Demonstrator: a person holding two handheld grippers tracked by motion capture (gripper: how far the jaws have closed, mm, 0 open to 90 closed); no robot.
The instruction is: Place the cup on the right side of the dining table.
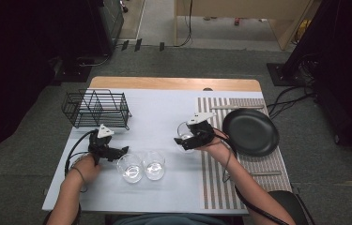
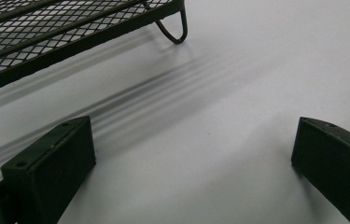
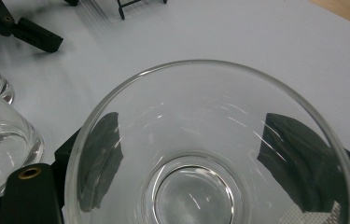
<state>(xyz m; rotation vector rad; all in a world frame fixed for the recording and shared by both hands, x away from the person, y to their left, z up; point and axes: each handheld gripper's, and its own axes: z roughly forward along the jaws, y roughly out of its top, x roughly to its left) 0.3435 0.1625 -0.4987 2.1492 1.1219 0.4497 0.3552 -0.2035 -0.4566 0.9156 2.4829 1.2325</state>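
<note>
My right gripper (image 1: 186,140) is shut on a clear glass (image 1: 185,132), holding it near the left edge of the striped placemat (image 1: 216,183). In the right gripper view the glass (image 3: 210,140) sits between the two black jaws, which show through its wall. Two more clear glasses (image 1: 130,167) (image 1: 154,164) stand side by side on the white mat near the front. My left gripper (image 1: 118,152) is just left of them, open, with nothing between its jaws. In its own view the left gripper (image 2: 193,140) hovers low over bare white mat.
A black wire dish rack (image 1: 96,108) stands at the back left, and its mesh base (image 2: 46,42) lies close ahead of the left gripper. A black plate (image 1: 251,132) rests on the placemat at the right, with a grey utensil (image 1: 237,107) behind it and another (image 1: 263,173) in front.
</note>
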